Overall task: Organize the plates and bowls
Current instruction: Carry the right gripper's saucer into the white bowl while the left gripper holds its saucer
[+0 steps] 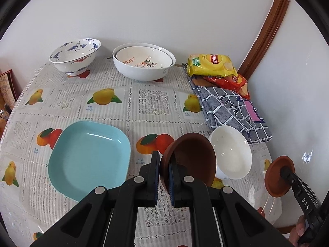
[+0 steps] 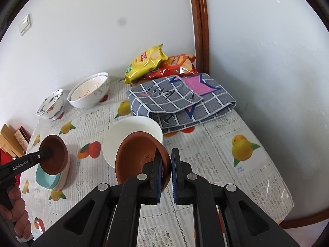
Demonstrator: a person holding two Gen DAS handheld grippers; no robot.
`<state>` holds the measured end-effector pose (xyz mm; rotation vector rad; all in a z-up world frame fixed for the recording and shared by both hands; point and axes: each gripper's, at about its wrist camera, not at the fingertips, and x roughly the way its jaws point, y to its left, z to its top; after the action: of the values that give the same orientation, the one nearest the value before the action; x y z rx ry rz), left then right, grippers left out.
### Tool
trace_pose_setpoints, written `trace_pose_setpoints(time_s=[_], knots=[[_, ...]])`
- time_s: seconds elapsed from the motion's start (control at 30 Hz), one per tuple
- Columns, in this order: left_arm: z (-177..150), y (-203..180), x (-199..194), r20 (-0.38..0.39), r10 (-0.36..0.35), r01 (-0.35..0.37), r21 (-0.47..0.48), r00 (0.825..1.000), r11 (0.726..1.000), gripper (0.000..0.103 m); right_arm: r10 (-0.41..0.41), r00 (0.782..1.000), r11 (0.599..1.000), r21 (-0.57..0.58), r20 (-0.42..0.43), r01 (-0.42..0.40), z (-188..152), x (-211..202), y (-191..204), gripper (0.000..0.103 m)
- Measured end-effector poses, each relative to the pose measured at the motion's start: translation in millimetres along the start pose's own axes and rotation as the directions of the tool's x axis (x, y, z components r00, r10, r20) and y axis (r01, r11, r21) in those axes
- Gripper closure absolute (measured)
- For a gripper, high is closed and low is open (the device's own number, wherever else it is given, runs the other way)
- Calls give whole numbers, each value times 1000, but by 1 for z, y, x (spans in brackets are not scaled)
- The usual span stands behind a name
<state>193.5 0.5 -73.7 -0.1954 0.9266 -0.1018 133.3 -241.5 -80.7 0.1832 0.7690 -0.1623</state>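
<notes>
Two round, matte terracotta-brown items above the glossy fruit-print desk point(image 1: 127, 107): deep bowl point(image 1: 193, 156), rim pinched in left gripper point(image 1: 163, 164) jaws; shallow saucer point(image 2: 139, 158), rim pinched in right gripper point(image 2: 166, 160) jaws

The brown bowl point(image 1: 191, 160) and the brown dish point(image 2: 139, 156) at lower centre have a matt, clay-like finish. The white bowl point(image 1: 231, 152), the turquoise square plate point(image 1: 88, 158) and the blue-patterned bowl point(image 1: 75, 56) at upper left are glossy, smooth glazed ceramic. The tablecloth point(image 1: 131, 103) is shiny clear plastic over a printed lace pattern. The grey checked cloth point(image 2: 181, 100) is woven fabric. The chip bags point(image 2: 148, 61) are glossy foil. The door frame point(image 2: 200, 24) is polished wood.
</notes>
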Motion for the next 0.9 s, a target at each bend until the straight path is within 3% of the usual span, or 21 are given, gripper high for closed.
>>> trace_pose_setpoints(time_s=[0.37,0.9], knots=[[17,25,-2,24,30,-29,-49,999,998,95,16,1000,999,-36,-18,-17,16,19,22,95],[25,56,47,-34,53,-56,-92,998,994,95,-20,990,996,-92,-140,8,15,100,45,95]])
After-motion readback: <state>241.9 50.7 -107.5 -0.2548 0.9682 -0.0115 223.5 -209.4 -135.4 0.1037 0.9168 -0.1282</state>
